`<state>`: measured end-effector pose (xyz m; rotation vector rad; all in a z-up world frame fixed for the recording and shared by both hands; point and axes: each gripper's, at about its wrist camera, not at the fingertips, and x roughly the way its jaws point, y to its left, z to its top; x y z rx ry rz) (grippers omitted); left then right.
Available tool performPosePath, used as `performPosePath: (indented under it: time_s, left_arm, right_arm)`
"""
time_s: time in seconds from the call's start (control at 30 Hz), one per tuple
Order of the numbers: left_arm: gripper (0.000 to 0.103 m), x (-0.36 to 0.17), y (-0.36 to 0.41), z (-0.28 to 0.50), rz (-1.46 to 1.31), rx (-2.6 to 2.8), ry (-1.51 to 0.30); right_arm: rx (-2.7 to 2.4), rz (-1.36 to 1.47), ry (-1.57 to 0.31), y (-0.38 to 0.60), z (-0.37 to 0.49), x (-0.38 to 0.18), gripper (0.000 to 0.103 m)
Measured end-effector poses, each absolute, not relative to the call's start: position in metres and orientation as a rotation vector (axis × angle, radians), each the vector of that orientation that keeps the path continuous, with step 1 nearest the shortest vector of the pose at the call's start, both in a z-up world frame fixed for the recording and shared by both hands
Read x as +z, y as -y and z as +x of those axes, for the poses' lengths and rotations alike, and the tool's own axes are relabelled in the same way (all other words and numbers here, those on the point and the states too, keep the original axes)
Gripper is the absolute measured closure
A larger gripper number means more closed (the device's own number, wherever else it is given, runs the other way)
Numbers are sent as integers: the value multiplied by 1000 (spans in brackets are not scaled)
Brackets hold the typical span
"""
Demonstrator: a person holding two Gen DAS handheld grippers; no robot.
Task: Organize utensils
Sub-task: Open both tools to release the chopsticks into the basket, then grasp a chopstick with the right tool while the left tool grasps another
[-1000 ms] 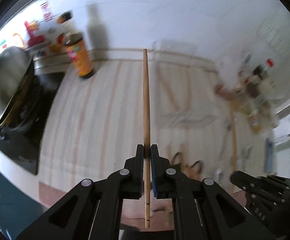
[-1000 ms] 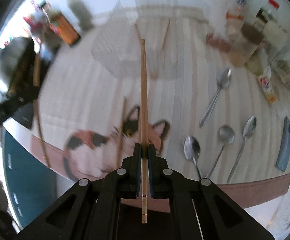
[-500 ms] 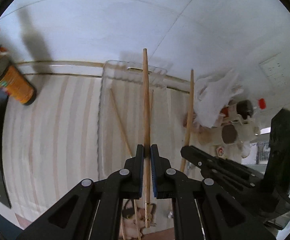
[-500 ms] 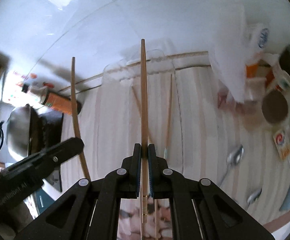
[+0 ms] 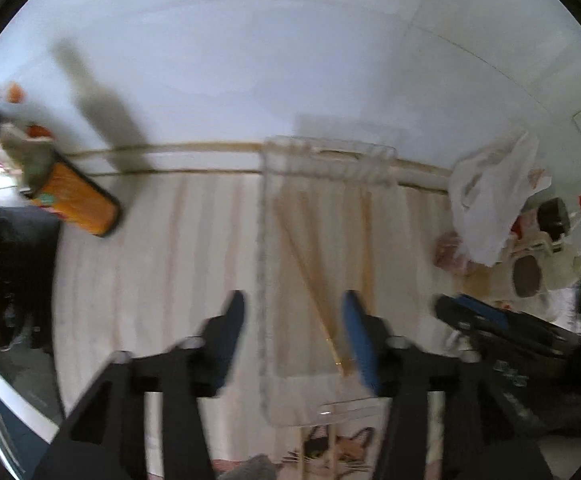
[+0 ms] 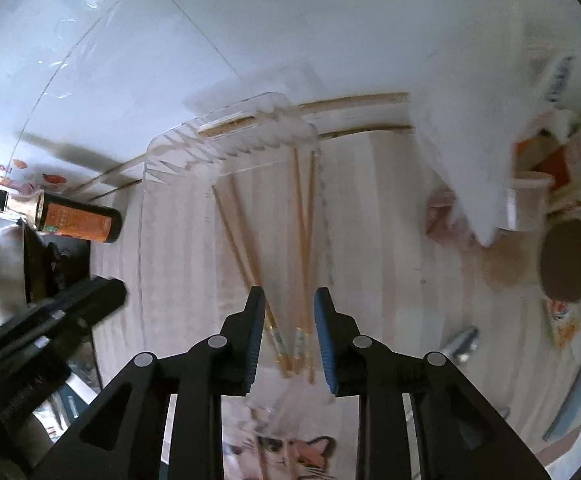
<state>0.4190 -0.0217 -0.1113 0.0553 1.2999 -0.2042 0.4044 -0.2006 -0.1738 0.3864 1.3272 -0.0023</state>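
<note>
A clear plastic tray lies on the striped cloth against the white wall. Several wooden chopsticks lie lengthwise inside it. My left gripper is open and empty, its jaws spread wide above the tray's near end. My right gripper is open and empty just above the near ends of the chopsticks. The right gripper's body shows at the right of the left wrist view. The left gripper's body shows at the left of the right wrist view.
An orange-labelled sauce bottle stands left of the tray beside a metal pot. A white plastic bag, cups and jars crowd the right. Spoons and a blue object lie at the right front. A cat-print mat lies near.
Both grippers have opened and let go of their chopsticks, which now lie in the tray with the others. Both views are lower and closer over the tray.
</note>
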Motion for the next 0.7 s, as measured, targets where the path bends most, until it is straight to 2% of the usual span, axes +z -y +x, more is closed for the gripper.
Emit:
performPosePath:
  time_s: [0.03, 0.1, 0.17, 0.23, 0.3, 0.43, 0.7]
  left_arm:
    - [45, -107, 19, 411, 69, -187, -1267]
    - [34, -100, 13, 395, 103, -141, -1199]
    - [10, -94, 8, 376, 135, -93, -1127]
    - [2, -90, 0, 356, 154, -64, -1062]
    - [0, -94, -9, 336, 169, -47, -1036]
    - [0, -117, -27, 303, 205, 30, -1054]
    - [0, -190, -57, 254, 290, 175, -1195]
  right_arm:
    - [-15, 374, -1312, 202, 393, -169, 70]
    - [-35, 356, -1274, 206, 376, -161, 66]
    - [-48, 340, -1237, 209, 353, -152, 59]
    - [-49, 334, -1202, 207, 335, -148, 48]
    - [-52, 323, -1177, 203, 307, -149, 42]
    - [-77, 298, -1196, 194, 270, -164, 42]
    - [-68, 261, -1359, 146, 221, -238, 42]
